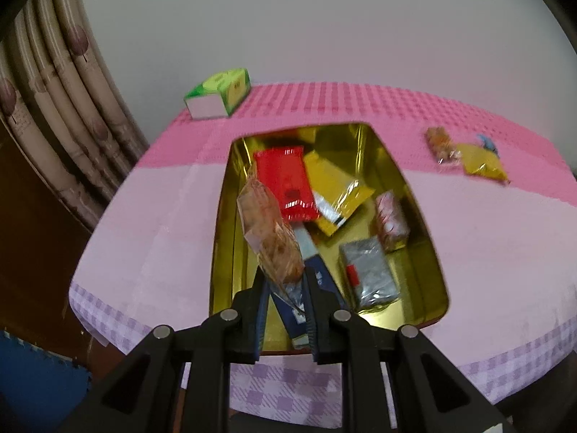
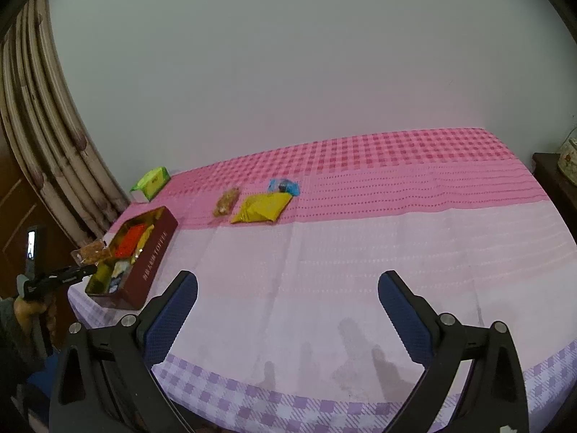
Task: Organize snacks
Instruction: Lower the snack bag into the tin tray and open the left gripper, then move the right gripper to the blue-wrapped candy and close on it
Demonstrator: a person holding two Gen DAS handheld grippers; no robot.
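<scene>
Covering the table, pink cloth (image 2: 324, 252); left hand-held gripper (image 1: 285, 281) pinching snack bag (image 1: 268, 223), right (image 2: 288, 310) spread.

The blue packet (image 1: 306, 288) lies half hidden behind the brown snack bag (image 1: 270, 231).

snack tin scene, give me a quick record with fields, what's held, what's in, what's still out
left tool: shut on clear crinkly packet of brown snacks, held over the tin
right tool: open, holds nothing, above the cloth
container: rectangular dark red tin with gold inside, lid off
inside tin: flat red packet, yellow foil packet, silver foil packet, pink-and-white wrapped snack, dark blue packet
still out: yellow pouch, small clear brown snack packet, small blue packet
surface: pink checked tablecloth
far corner: green tissue box
</scene>
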